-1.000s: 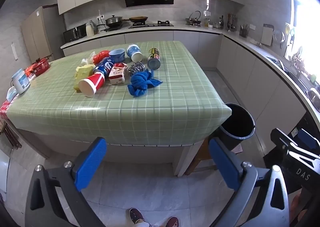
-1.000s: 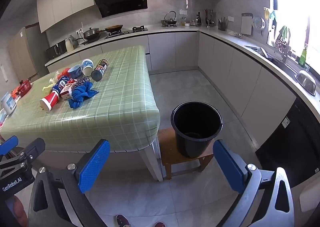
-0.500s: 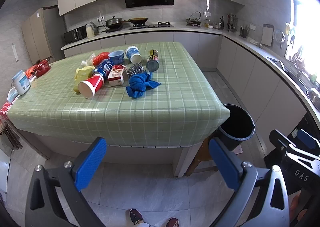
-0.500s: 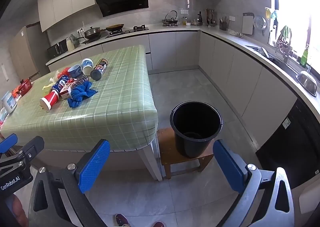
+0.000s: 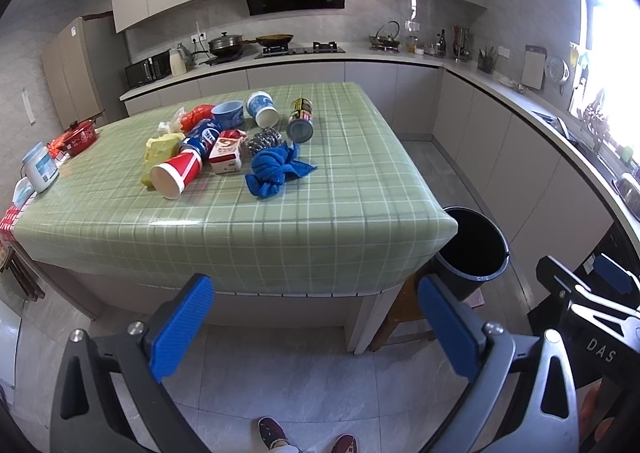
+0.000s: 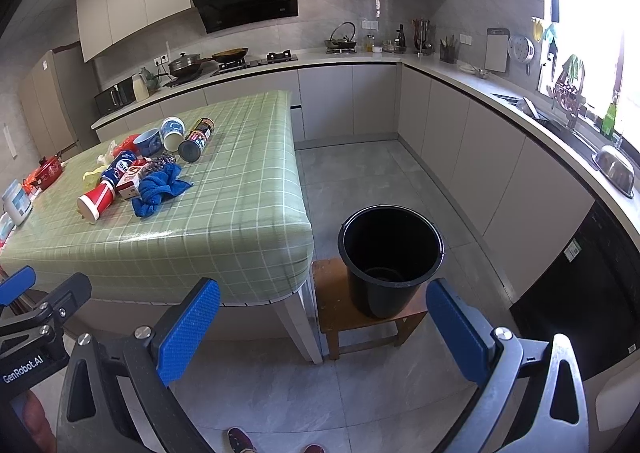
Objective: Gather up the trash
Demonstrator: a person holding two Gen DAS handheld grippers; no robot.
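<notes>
Both grippers, left [image 5: 314, 317] and right [image 6: 322, 325], spread wide and empty; trash [image 5: 224, 145] near table's [image 5: 280, 229] far edge; bucket [image 6: 390, 257] on stool [image 6: 340, 311].

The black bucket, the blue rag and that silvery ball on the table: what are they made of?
The black bucket looks like smooth moulded plastic with a faint sheen. The blue rag seems soft, fuzzy cloth, crumpled in folds. The silvery ball looks like a steel-wire scouring pad, glinting and tangled, though it is small here.
</notes>
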